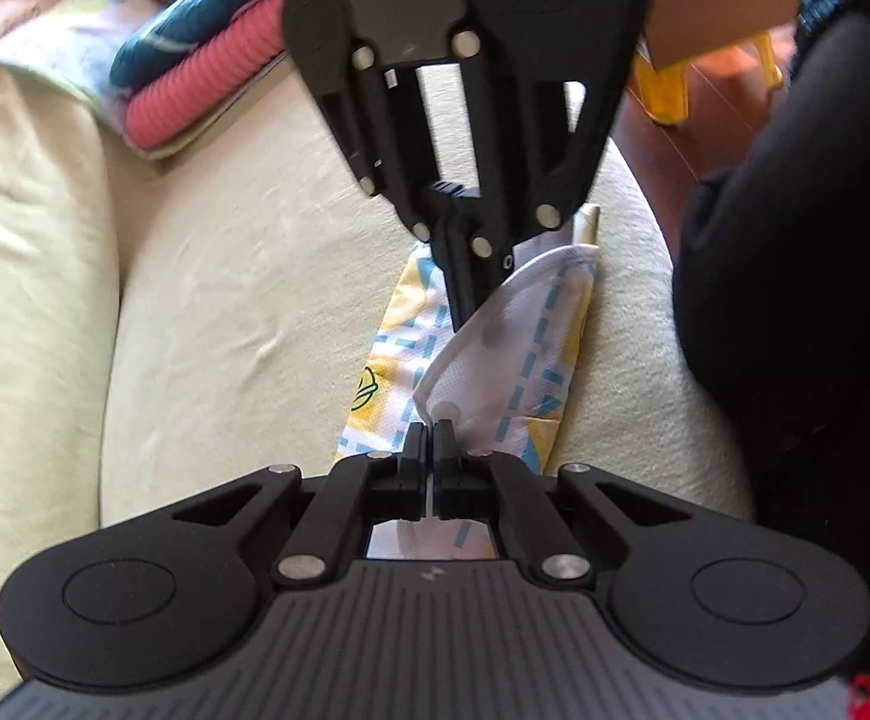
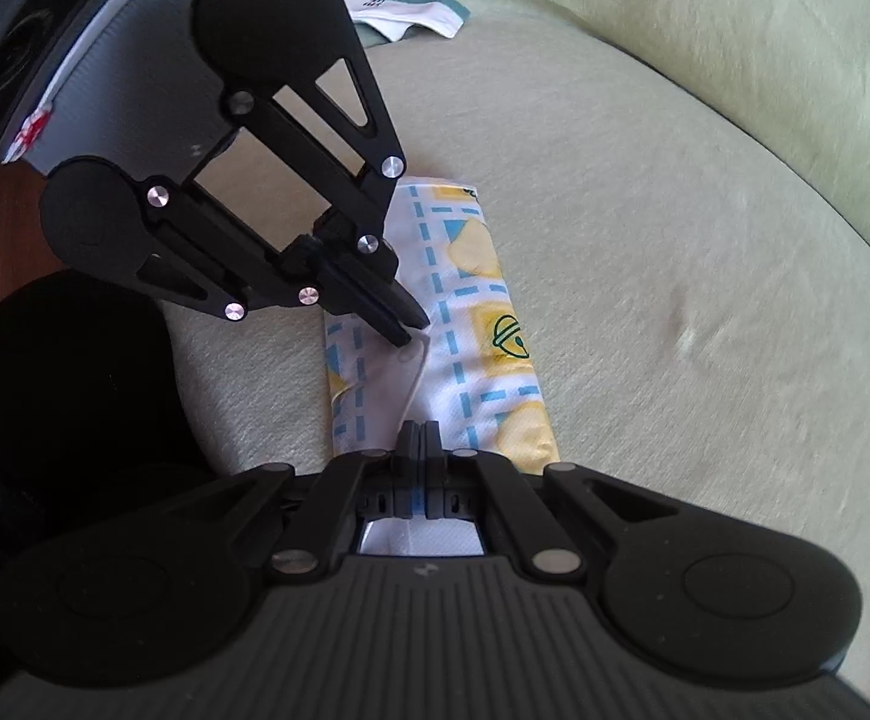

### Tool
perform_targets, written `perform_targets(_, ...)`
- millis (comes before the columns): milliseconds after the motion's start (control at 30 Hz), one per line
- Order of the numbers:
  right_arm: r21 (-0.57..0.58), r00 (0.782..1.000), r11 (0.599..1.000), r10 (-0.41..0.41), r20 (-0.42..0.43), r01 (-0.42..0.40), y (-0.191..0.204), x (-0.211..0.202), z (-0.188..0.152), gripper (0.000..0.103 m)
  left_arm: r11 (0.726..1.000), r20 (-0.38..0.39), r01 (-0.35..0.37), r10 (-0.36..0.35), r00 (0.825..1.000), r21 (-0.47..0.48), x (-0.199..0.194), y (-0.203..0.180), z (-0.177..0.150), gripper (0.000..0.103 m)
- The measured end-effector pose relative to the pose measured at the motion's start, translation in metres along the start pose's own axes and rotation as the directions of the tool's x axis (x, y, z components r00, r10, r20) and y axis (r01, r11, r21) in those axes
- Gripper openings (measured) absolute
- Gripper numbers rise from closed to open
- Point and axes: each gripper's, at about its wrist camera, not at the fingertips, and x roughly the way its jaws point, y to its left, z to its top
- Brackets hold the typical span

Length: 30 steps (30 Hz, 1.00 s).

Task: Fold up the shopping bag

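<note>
Shopping bag (image 2: pixel 465 324) was already a narrow strip on the sofa (image 2: pixel 705 300); both claws, left gripper (image 1: pixel 433 426) and right gripper (image 2: pixel 418 426), clamped shut on its fabric, final folds seemingly left.

A pale green sofa cushion (image 2: pixel 645 276) carries the folded shopping bag (image 2: pixel 483 324) at centre; a second folded bag (image 2: pixel 411 12) lies at twelve o'clock.

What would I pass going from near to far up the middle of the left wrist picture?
Left gripper, pinching the shopping bag → right gripper, also pinching it → cream cushion → stack of folded cloths.
</note>
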Motion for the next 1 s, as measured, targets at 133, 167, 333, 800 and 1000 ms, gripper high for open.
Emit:
perform_targets(133, 0.061, 1.0, 0.998, 0.01, 0.016, -0.011, -0.005, -0.002, -0.002, 0.0, 0.993, 0.007, 0.069, -0.069, 0.998, -0.1, -0.002, 0.018, -0.003, 0.0)
perform_targets(167, 0.054, 1.0, 0.999, 0.005, 0.015, -0.005, -0.004, -0.002, -0.001, 0.0, 0.989, 0.014, 0.086, -0.085, 0.996, -0.124, -0.003, 0.022, -0.005, 0.0)
perform_targets(333, 0.108, 0.999, 0.994, 0.021, 0.025, -0.024, -0.01, -0.004, -0.001, 0.0, 0.965, 0.053, 0.137, -0.129, 0.99, -0.223, -0.006, 0.033, -0.013, 0.0)
perform_targets(800, -0.059, 0.977, 0.985, -0.149, 0.154, 0.159, 0.052, -0.013, 0.002, 0.001, 0.956, 0.071, 0.153, -0.139, 0.988, -0.25, -0.014, 0.032, -0.025, 0.0)
perform_targets(1000, -0.159, 0.956, 0.947, -0.26, 0.137, 0.28, 0.065, 0.018, 0.004, 0.0, 0.945, 0.078, 0.164, -0.147, 0.986, -0.282, -0.013, 0.038, -0.027, 0.005)
